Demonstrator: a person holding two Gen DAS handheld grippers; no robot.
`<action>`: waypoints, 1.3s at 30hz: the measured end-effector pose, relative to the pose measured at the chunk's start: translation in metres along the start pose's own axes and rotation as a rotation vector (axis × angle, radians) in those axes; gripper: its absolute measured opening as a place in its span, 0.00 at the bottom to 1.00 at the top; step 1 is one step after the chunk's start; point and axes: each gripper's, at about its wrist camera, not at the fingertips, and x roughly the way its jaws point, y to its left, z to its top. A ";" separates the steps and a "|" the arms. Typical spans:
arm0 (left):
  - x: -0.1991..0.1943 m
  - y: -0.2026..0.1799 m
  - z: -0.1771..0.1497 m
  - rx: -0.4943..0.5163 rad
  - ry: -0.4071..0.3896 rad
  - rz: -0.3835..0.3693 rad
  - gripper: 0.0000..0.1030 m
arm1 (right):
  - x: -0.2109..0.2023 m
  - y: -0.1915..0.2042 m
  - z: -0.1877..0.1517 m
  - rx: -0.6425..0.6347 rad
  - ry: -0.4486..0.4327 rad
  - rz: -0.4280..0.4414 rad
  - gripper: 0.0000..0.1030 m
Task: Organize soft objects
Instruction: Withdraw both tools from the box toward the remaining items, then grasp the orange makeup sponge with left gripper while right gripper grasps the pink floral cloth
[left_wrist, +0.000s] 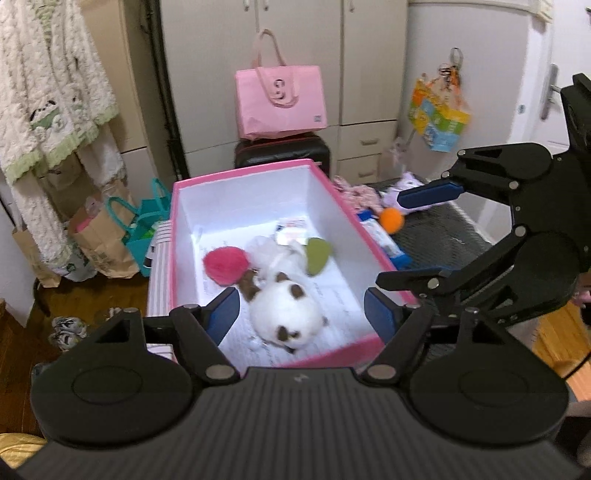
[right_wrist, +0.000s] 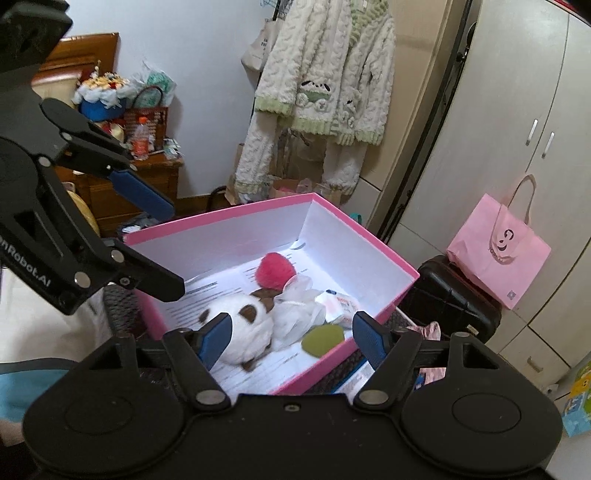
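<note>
I'm holding my left claw (left_wrist: 301, 314) up over the near end of the pink box (left_wrist: 345, 206), w/ its blue tips standing wide apart & nothing between them. My right claw (right_wrist: 291, 338) is hanging over the same box from the other side, also wide & holding nothing.

Inside the box, the white & brown plush toy (left_wrist: 282, 314) is lying on its side near the front wall. The pink pom-pom (left_wrist: 225, 264) is sitting just behind it, towards the back. A white fluffy thing (left_wrist: 266, 251) is touching the plush toy, & the green soft piece (left_wrist: 317, 254) is resting right beside that. A small packet (right_wrist: 341, 306) is lying in the box too.

Outside the box, an orange ball (left_wrist: 392, 219) & a purple soft toy (left_wrist: 404, 190) are waiting on the dark worktop (left_wrist: 436, 230), near the box's far corner.
</note>
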 end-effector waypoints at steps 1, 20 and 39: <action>-0.003 -0.004 0.000 0.008 0.002 -0.010 0.72 | -0.007 -0.001 -0.003 0.005 -0.003 0.004 0.74; 0.014 -0.086 -0.007 0.120 0.086 -0.182 0.76 | -0.067 -0.059 -0.116 0.211 -0.001 -0.045 0.76; 0.085 -0.166 0.013 0.200 -0.020 -0.084 0.76 | -0.015 -0.142 -0.168 0.291 -0.020 -0.013 0.77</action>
